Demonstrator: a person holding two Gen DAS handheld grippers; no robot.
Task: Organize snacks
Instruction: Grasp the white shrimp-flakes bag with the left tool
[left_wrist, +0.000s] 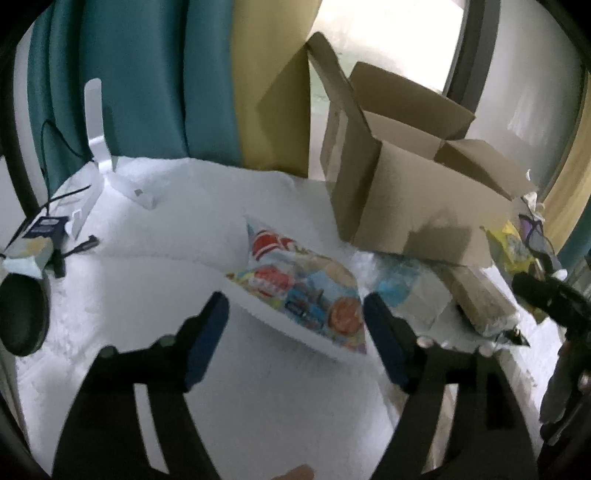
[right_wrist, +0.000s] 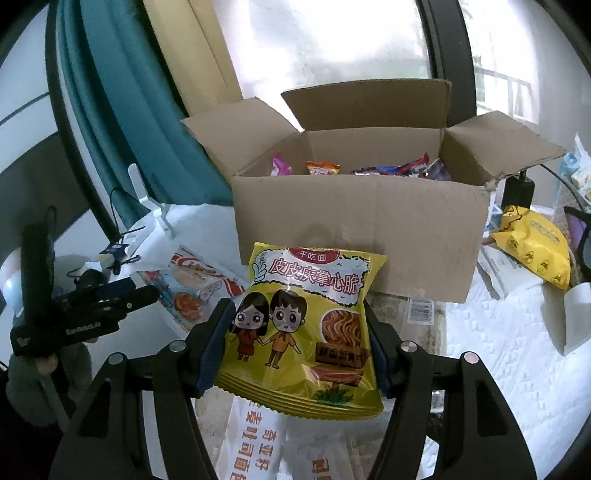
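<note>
Right gripper (right_wrist: 295, 332): its 2 blue-padded fingers (right_wrist: 212, 347) are clamped on the sides of 1 yellow noodle-snack packet with 2 cartoon children printed on it (right_wrist: 301, 328). The packet is held upright, clear of the white quilted surface (right_wrist: 509, 354), in front of the near wall of 1 open brown cardboard box (right_wrist: 362, 229).

Box contents: several snack packets show above the rim; an exact count cannot be made, at least 4 colours are visible.

Left gripper (left_wrist: 295, 332): jaws apart, nothing between the pads. Directly ahead of it lies 1 flat multicoloured snack bag with red and blue print (left_wrist: 299, 291) on the white surface, not touched by either finger.

Other items on the surface: 1 pale blue-and-clear packet (left_wrist: 410, 291) and 1 tan wrapped bar-shaped pack (left_wrist: 484, 302) beside the box; 1 yellow pack with small duck prints (right_wrist: 532, 247) to the right of the box; 1 white packet with orange characters (right_wrist: 255, 435) beneath the right gripper.
</note>
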